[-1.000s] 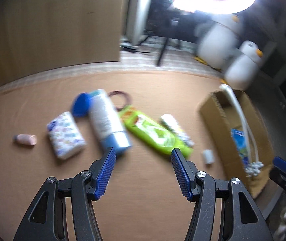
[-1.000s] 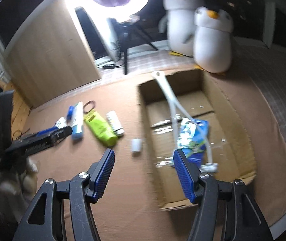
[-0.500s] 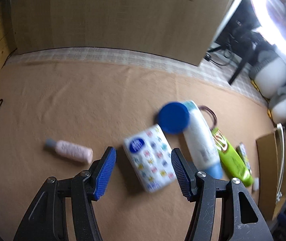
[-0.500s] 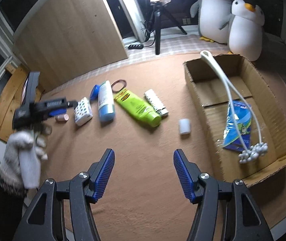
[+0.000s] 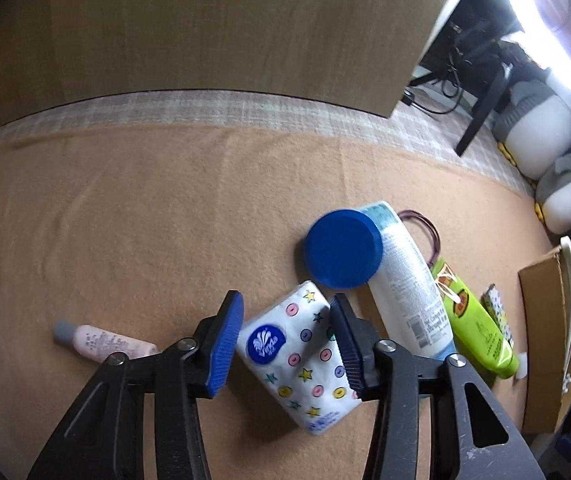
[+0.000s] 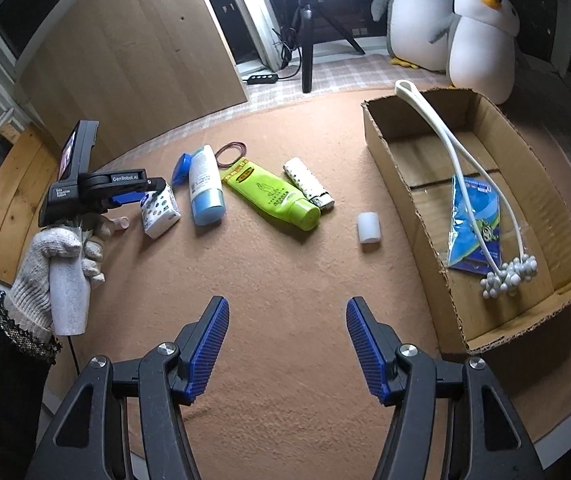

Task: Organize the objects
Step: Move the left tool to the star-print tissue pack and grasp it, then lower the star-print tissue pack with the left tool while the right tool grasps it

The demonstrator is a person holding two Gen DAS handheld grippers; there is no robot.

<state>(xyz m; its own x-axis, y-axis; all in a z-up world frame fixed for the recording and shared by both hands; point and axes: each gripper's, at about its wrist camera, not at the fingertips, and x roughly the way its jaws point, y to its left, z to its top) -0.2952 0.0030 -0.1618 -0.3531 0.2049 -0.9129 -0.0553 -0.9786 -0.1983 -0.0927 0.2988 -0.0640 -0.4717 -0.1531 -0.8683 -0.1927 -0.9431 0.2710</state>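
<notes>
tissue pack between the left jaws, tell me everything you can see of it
The tissue pack is a small soft white plastic packet printed with coloured buttons and stars and a round blue logo. It lies flat and askew on the tan cloth, next to the blue lid and white tube. The left gripper straddles it, jaws closing; firm contact is not clear.

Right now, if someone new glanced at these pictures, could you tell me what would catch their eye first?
Probably the left tool, its jaws closing around the white tissue pack with coloured buttons and stars, beside a blue round lid. Next, the row of toiletries on the brown cloth, above all the bright green tube. Then the open cardboard box on the right, holding a white massager and a blue packet.
</notes>
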